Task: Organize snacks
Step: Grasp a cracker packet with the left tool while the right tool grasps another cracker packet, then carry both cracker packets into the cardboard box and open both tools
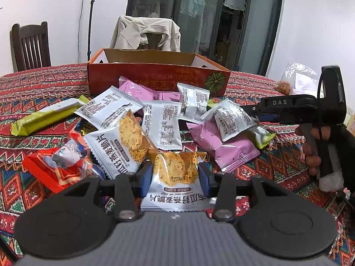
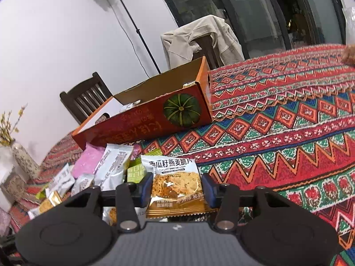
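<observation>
A pile of snack packets lies on the patterned tablecloth (image 2: 288, 122) in front of an orange cardboard box (image 1: 155, 77) with a pumpkin print, open at the top. My left gripper (image 1: 175, 177) is shut on a white oat-crisp packet (image 1: 175, 170) at the near edge of the pile, its blue pads pressing both sides. My right gripper (image 2: 177, 188) is shut on another oat-crisp packet (image 2: 175, 181). In the left wrist view that right gripper (image 1: 255, 113) reaches in from the right, holding its packet (image 1: 230, 119) over a pink packet (image 1: 226, 148). The box (image 2: 142, 124) holds a few packets.
White, pink, green (image 1: 44, 117) and red (image 1: 57, 168) packets are scattered left of my left gripper. A chair draped with a beige jacket (image 1: 146, 33) stands behind the box, and a dark chair (image 1: 31, 44) is at the far left. A plastic bag (image 1: 297, 79) sits far right; a vase (image 2: 22, 157) stands left.
</observation>
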`<move>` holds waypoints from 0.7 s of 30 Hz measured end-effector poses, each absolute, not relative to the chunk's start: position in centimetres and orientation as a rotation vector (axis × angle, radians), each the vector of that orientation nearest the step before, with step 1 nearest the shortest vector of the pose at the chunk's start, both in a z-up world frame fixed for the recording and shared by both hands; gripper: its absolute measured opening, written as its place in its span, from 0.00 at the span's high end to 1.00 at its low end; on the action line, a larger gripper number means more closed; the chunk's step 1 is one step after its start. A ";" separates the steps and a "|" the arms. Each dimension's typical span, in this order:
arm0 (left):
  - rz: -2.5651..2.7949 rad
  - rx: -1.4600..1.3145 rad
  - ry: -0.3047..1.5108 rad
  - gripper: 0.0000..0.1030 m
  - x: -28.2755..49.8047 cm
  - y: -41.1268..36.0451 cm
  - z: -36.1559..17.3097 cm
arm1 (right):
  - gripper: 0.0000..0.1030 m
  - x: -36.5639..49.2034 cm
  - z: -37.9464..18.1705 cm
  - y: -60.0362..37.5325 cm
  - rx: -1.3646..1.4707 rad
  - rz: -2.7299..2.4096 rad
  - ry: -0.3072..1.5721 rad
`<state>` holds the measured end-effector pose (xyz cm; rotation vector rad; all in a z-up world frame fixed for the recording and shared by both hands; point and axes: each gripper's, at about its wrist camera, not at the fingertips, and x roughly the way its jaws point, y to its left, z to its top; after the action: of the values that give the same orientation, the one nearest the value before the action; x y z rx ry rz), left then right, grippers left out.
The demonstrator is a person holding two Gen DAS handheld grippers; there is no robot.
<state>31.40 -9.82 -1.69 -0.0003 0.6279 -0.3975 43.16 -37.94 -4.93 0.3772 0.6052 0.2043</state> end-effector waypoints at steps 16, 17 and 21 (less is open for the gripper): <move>-0.334 0.013 0.546 0.57 27.4 -9.2 2.1 | 0.61 34.9 -1.0 -35.5 0.152 0.166 0.503; -0.327 0.022 0.539 0.57 27.1 -9.2 2.4 | 0.61 33.7 -0.6 -35.1 0.143 0.169 0.490; -0.322 0.015 0.529 0.57 25.4 -8.8 3.5 | 0.61 29.0 1.0 -33.6 0.111 0.182 0.452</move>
<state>25.43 -8.78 3.52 0.0147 0.5285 -0.3225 29.00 -33.62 0.97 0.1111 0.4518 0.1823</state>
